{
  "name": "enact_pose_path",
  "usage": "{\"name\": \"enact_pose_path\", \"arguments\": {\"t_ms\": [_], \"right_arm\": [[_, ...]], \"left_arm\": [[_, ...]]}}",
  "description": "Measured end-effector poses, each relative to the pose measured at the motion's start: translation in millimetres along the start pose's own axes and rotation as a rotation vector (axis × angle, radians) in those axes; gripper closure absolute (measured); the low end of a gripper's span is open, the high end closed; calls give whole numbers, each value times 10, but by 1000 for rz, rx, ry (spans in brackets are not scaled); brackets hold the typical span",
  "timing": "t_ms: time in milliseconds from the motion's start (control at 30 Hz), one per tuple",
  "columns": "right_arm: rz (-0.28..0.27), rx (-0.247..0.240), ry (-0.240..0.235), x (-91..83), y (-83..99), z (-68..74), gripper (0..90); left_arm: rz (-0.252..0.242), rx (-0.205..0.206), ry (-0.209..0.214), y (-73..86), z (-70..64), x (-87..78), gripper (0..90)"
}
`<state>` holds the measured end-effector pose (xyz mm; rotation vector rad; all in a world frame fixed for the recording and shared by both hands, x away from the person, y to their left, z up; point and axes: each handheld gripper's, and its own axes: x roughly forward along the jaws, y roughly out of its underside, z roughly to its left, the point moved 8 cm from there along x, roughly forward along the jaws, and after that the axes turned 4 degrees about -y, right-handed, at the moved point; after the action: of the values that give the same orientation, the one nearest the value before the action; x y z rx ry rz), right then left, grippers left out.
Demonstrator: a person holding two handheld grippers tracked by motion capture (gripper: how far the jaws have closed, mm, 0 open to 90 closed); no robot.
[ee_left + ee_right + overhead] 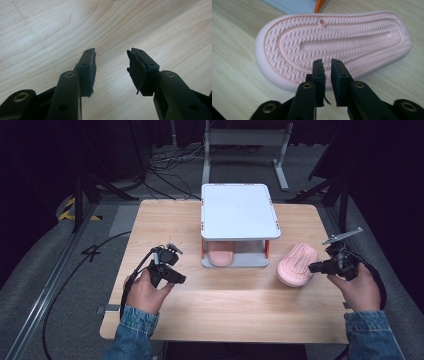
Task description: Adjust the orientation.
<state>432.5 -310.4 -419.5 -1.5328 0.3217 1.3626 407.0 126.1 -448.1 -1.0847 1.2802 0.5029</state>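
A small two-tier rack with a white tray top and orange posts [239, 210] stands at the centre of the high view on the pale wooden surface [220, 300]. One pink rubber slipper [220, 254] already sits on the lower shelf, toe end poking toward the bottom of the frame. Its mate, a second pink rubber slipper [297, 265], lies sole-up on the surface just right of the rack, in the right-centre of the frame (the zigzag tread is plain in the right gripper view [334, 50]).

The right gripper [314, 267] sits at that slipper's near edge, right of centre in the high view. Its fingers [319, 72] are nearly closed, a narrow slit between them, and they grip nothing; they point at the sole's rim and look just short of it, though I cannot tell whether they touch.

The left gripper [177, 277] hovers low over bare wood at the left-centre, fingers [88, 67] spread wide and empty.

By my reading, the job is about half done: one slipper is shelved, the other not yet picked up. It appears to need gripping, turning over and sliding in beside the first.
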Motion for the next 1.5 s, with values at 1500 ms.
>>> {"name": "enact_pose_path", "arguments": {"t_ms": [1500], "right_arm": [[110,99,74,58,469,-238,811]], "left_arm": [[40,44,23,-47,-3,161,555]]}}
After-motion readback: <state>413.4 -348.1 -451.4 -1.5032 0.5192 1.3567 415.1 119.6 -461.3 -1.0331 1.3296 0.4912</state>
